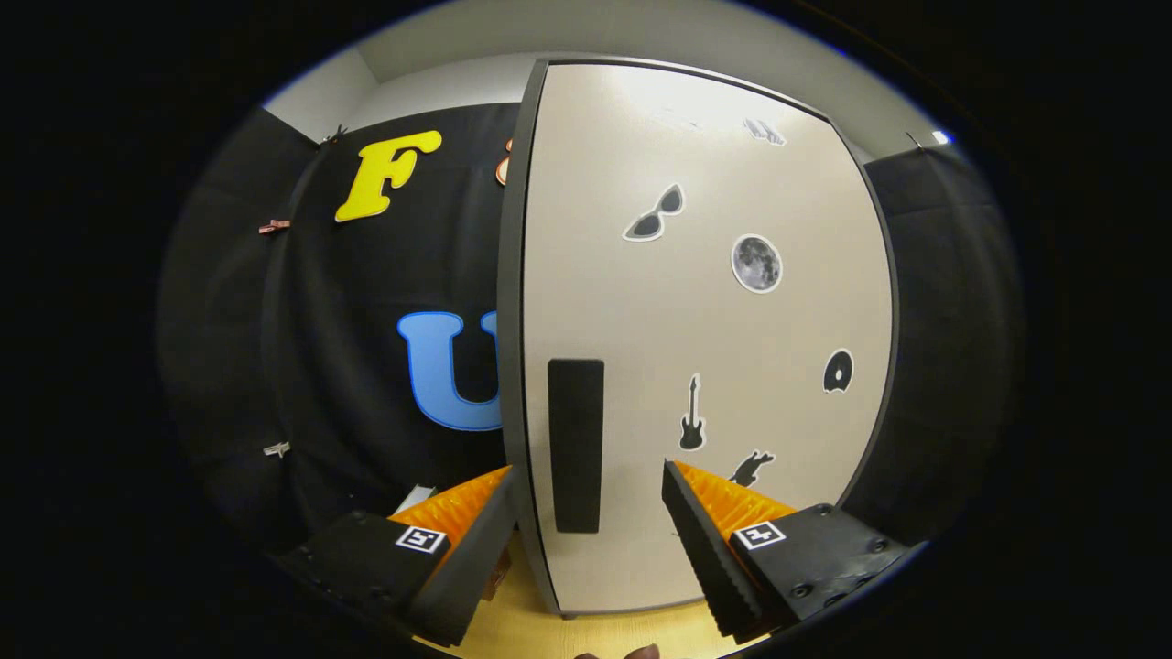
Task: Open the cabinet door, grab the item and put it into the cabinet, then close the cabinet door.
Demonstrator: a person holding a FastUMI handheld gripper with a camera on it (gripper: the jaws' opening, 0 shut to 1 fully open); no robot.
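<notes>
Cabinet door [705,348] stood shut just ahead of the gripper [586,499], its dark handle [576,446] lying between the spread, empty fingers (the left one past the door's edge [509,366]). Opening looked to be the step in hand; next, I judged, the fingers needed to close on that handle and pull. Gripper pointed level at the door's lower half.
</notes>
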